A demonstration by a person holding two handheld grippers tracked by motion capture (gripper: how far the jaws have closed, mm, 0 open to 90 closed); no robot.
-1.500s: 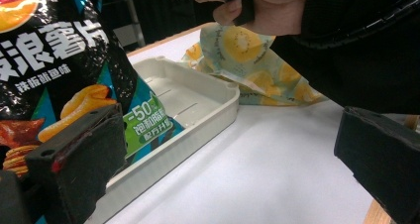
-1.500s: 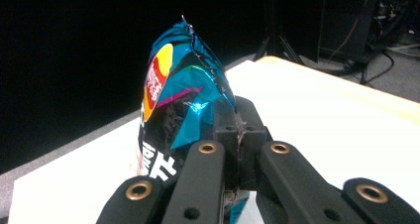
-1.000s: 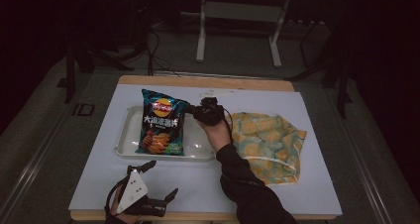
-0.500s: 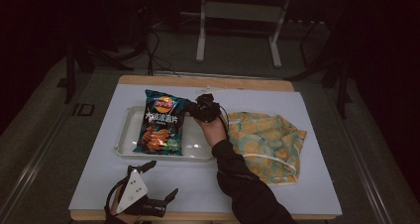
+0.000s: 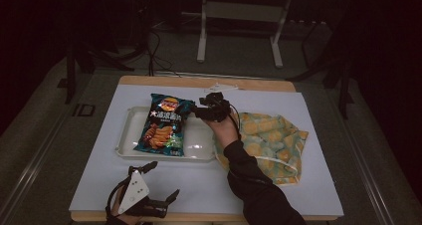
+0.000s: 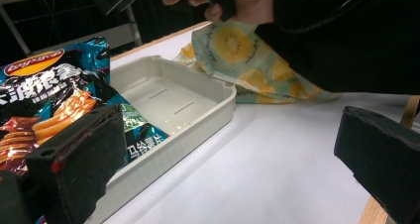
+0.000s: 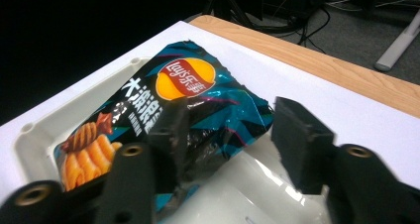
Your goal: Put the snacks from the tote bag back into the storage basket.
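— So, the right gripper (image 5: 195,111) let go?
— Yes, its jaws have just been opening; the chips (image 5: 163,125) now lie on the tray (image 5: 199,150), at its nine o'clock side. Looks placed.
— And the left gripper (image 5: 161,182)?
— Spread apart, idle at six o'clock.

The person is wearing a long black sleeve (image 5: 254,182) on the right arm, its cuff ending at the wrist. The right hand (image 5: 225,128) is carrying the black two-jaw right gripper (image 5: 195,111), whose jaws are showing thick rectangular matt pads (image 7: 296,140) and round screw holes along the arms. A thin black cable (image 5: 235,123) is trailing from it. The black left gripper (image 5: 161,185) is bearing a pale grey three-cornered plate (image 5: 133,191) on top, with blocky foam-faced black jaws.
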